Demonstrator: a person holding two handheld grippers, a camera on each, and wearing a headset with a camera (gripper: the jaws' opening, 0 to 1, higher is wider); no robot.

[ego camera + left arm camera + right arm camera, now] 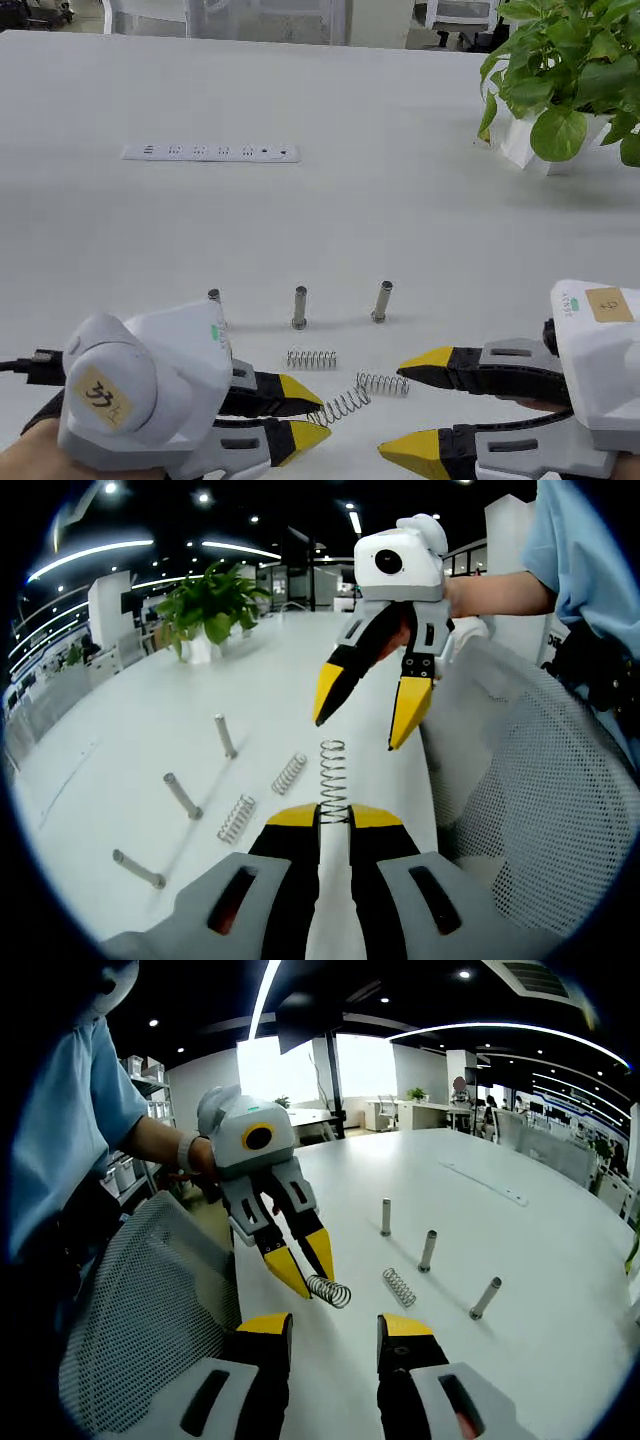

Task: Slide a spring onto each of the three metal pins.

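Three short metal pins stand upright in a row on the white table: left pin, middle pin, right pin. None of them carries a spring. Two loose springs lie just in front of the pins. My left gripper is at the near left, shut on one end of a third spring, which sticks out past its yellow tips. My right gripper faces it from the right with its jaws wide open and nothing between them. The right gripper view shows the held spring at the left gripper's tips.
A white power strip lies further back on the table, left of centre. A potted green plant stands at the far right. A grey mesh chair back sits at the table's near edge by the person.
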